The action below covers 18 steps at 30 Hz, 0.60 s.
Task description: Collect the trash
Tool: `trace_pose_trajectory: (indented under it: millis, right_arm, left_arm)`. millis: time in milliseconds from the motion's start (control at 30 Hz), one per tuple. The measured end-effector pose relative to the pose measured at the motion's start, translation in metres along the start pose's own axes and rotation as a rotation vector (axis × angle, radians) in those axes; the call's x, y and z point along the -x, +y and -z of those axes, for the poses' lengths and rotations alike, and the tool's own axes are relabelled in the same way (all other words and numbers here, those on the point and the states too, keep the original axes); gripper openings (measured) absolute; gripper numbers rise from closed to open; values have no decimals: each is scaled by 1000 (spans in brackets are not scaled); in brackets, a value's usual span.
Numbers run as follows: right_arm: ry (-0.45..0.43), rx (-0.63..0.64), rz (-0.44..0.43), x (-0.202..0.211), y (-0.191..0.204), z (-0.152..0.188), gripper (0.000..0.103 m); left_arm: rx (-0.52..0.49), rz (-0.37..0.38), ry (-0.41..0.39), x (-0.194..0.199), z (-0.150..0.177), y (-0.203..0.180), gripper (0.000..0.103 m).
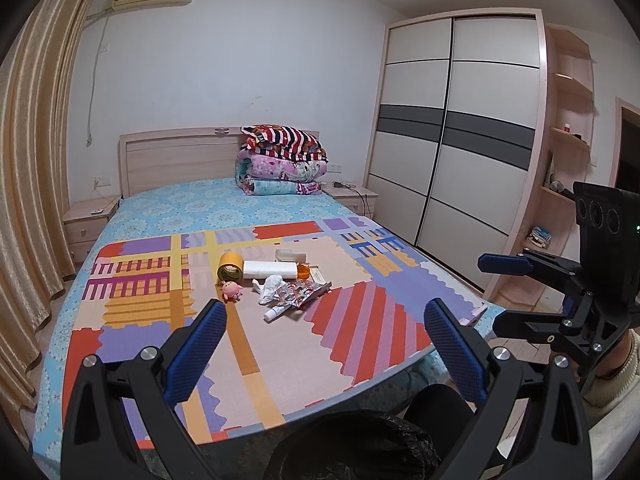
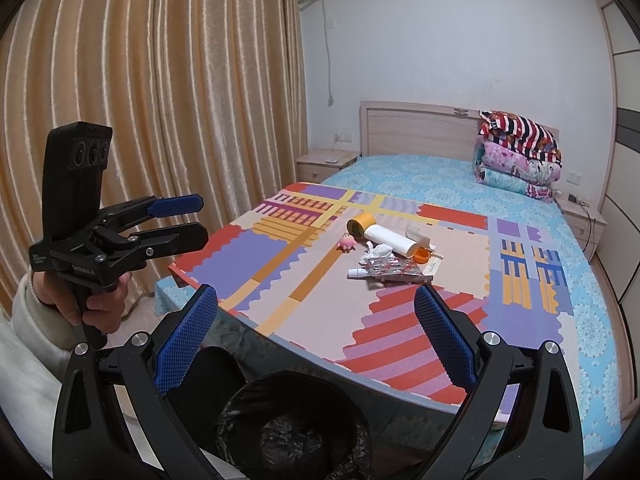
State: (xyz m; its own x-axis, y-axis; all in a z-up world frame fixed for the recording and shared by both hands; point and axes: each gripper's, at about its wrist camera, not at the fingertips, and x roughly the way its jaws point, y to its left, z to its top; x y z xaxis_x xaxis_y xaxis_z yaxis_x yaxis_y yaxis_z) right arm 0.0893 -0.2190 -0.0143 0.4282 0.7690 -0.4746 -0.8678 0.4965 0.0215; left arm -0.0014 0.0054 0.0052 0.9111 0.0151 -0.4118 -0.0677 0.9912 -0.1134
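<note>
A small heap of litter lies on the colourful mat (image 1: 360, 320) on the bed: a crumpled tissue (image 1: 270, 286), a silver and red wrapper (image 1: 298, 294) and a small white tube (image 1: 276, 313). Beside them are a pink toy (image 1: 231, 290), a yellow tape roll (image 1: 230, 266), a white paper pack (image 1: 270, 269) and an orange cap (image 1: 304, 271). A bin lined with a black bag (image 2: 292, 428) stands below the mat's near edge. My left gripper (image 1: 332, 340) is open and empty, short of the heap. My right gripper (image 2: 316, 340) is open too, above the bin, with the wrapper (image 2: 394, 268) ahead.
Folded quilts (image 1: 280, 160) sit by the headboard. A sliding wardrobe (image 1: 448, 160) flanks the bed's right side, curtains (image 2: 160, 120) its left, with a nightstand (image 1: 90, 220) at each side. A hand in a white sleeve (image 2: 44, 320) holds the left gripper (image 2: 202, 220).
</note>
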Motion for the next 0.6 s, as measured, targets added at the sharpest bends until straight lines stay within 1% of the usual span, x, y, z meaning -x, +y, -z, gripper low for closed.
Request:
trace_pose_trajectory:
  millis: [600]
  right_arm:
    - [6,-5,4,-3,-3,1,100]
  left_arm:
    - [21,-14,16,-11,2,9,95]
